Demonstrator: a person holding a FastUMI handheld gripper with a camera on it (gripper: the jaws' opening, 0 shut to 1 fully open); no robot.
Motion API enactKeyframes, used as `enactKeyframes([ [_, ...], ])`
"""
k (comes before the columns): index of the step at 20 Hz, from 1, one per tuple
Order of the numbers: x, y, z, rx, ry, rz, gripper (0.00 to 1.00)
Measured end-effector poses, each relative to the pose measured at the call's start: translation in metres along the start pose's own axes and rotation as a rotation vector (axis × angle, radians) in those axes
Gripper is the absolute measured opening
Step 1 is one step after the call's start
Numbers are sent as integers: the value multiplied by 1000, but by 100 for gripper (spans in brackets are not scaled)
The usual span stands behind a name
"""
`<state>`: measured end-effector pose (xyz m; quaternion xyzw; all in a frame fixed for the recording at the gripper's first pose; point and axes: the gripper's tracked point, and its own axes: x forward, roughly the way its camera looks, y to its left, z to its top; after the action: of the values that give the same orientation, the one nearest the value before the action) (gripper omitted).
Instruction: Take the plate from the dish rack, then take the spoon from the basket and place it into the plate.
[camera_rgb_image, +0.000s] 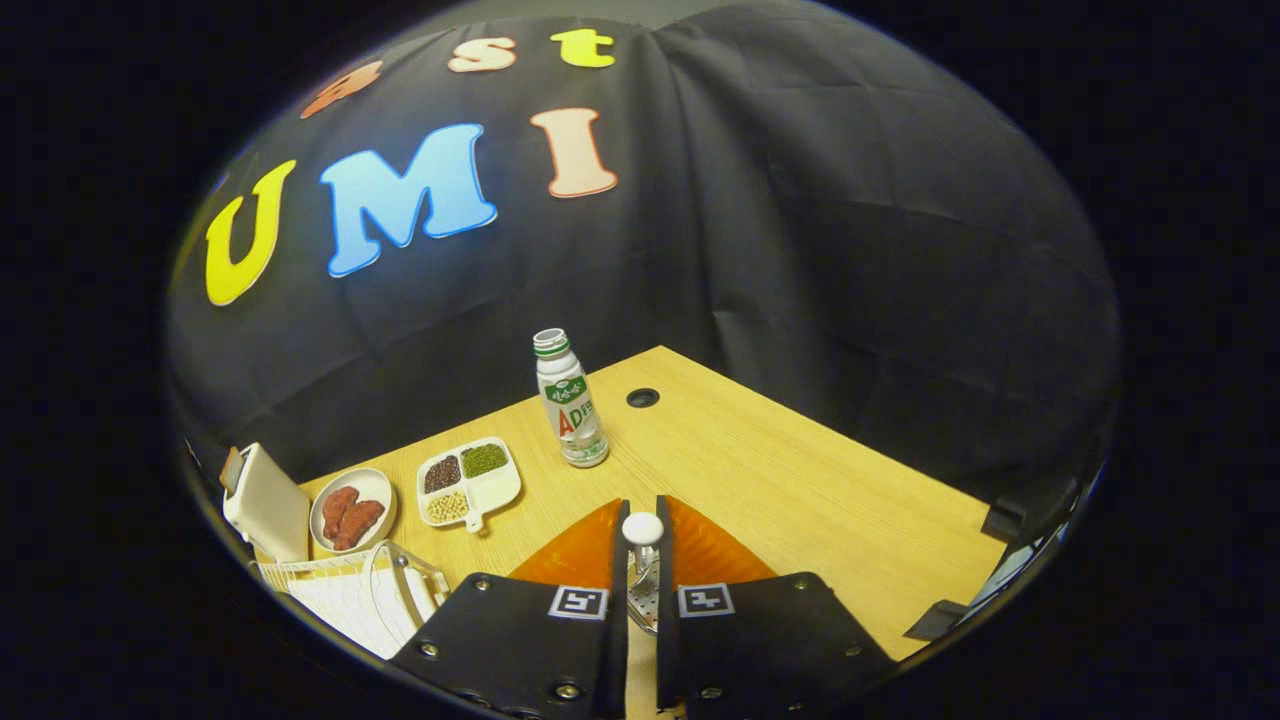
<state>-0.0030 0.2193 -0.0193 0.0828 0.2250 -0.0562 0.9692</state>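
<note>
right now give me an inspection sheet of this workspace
surface: light wooden table with a round cable hole
job's things: metal spoon with a white knob handle held between the fingers; white wire dish rack beside them; plate location cannot be told
clutter: white drink bottle with green cap; white divided dish of beans; round dish of reddish food; white box
grippers: gripper shut on the spoon
cables: nothing seen
surroundings: black cloth wall
</note>
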Motion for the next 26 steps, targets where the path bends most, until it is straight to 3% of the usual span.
enactKeyframes([
  [6,-27,12,23,-194,-72,-3,11],
  [12,-88,38,58,-322,-198,18,11],
  [16,-143,76,45,-357,-218,115,11],
  [26,-254,159,-52,-442,-123,418,11],
])
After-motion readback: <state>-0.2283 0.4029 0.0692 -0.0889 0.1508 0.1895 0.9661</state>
